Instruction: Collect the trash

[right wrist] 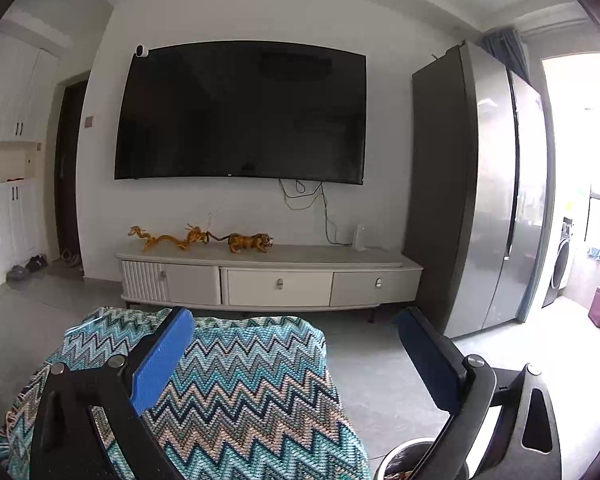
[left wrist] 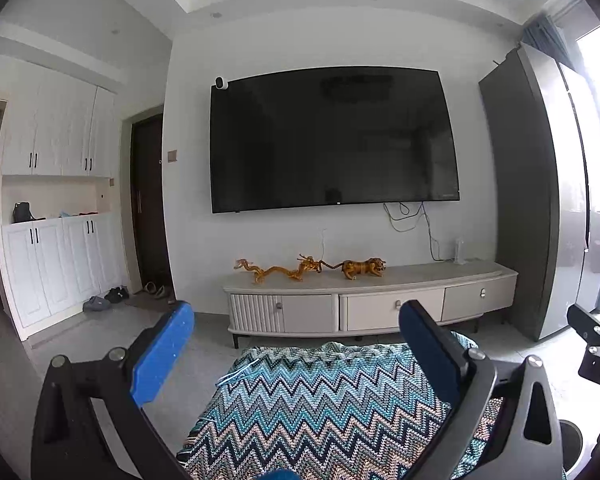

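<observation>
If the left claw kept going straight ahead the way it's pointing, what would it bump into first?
Probably the TV cabinet: the open left gripper points over the zigzag blanket toward its drawers. Depth is unclear.

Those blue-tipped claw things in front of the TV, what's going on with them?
A person holds a two-finger gripper in each hand for collecting trash. The left gripper and right gripper are both open and hold nothing. They hover over a zigzag blanket, facing the TV and cabinet. A bin shows at the lower right. Nothing is picked up yet.
</observation>
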{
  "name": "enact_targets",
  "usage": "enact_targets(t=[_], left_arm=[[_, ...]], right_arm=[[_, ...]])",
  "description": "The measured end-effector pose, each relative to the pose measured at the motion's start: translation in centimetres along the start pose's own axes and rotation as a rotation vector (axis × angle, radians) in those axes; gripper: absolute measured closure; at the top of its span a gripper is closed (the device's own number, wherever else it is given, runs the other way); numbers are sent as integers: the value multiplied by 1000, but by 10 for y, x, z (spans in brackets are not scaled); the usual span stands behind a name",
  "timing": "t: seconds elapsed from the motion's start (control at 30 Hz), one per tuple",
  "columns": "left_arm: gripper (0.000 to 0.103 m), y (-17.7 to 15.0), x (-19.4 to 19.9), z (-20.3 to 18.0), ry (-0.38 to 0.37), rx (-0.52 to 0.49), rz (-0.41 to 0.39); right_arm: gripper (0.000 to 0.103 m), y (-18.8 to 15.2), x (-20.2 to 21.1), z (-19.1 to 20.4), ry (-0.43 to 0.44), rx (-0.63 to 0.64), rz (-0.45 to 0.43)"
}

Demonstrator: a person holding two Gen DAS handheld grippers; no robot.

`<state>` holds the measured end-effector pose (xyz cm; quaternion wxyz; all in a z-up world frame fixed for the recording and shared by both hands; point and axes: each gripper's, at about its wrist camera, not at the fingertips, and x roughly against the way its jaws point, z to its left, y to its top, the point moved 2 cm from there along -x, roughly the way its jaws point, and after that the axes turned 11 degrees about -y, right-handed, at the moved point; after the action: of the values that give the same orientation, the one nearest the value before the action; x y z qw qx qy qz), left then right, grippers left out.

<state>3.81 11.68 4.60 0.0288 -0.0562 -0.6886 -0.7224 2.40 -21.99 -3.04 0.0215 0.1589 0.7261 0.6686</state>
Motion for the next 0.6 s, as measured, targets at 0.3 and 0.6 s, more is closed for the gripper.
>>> enact_targets(t=[0.3, 0.6], left_arm=[[0, -1, 2, -6, -16, -5, -10], [0, -5, 0, -9, -39, 4, 7]], right_arm=[[0, -3, 2, -10, -31, -8, -6], [0, -4, 3, -11, -35, -11, -9]])
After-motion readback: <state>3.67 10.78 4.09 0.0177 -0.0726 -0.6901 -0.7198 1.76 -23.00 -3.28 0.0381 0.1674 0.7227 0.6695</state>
